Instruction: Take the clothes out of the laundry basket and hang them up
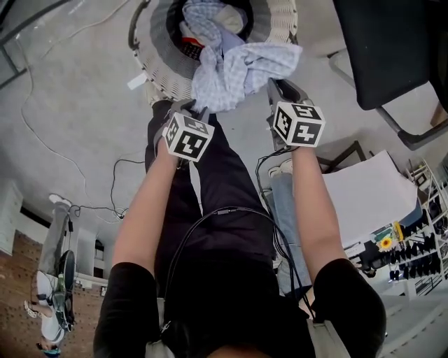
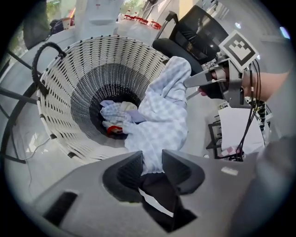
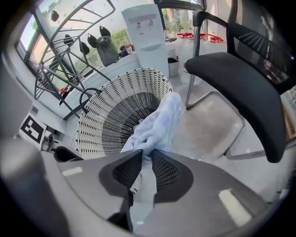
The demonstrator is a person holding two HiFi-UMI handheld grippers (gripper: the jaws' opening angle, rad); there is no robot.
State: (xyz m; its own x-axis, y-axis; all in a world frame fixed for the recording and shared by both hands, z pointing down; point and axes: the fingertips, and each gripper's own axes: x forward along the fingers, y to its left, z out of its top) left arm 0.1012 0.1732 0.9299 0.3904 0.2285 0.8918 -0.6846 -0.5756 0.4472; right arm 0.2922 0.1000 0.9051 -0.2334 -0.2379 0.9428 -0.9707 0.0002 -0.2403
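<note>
Laundry basket (image 2: 60, 106): woven, other clothes (image 2: 115, 113) at its bottom.
Left hand-held gripper (image 2: 151, 167): clamped on a fold of the checked garment (image 2: 164, 115).
Checked garment: draped over the basket rim; light and limp, likely to sag, so best taken at two spread edges.
Right hand-held gripper (image 3: 147, 159): pinching the garment's other end.

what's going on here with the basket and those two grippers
A person holds a gripper in each hand above a white wicker laundry basket. The left gripper and the right gripper are both clamped on the same light blue checked garment, which drapes over the basket's rim, partly out and not yet clear of it. More clothes lie down inside the basket. A black chair stands beside it.
</note>
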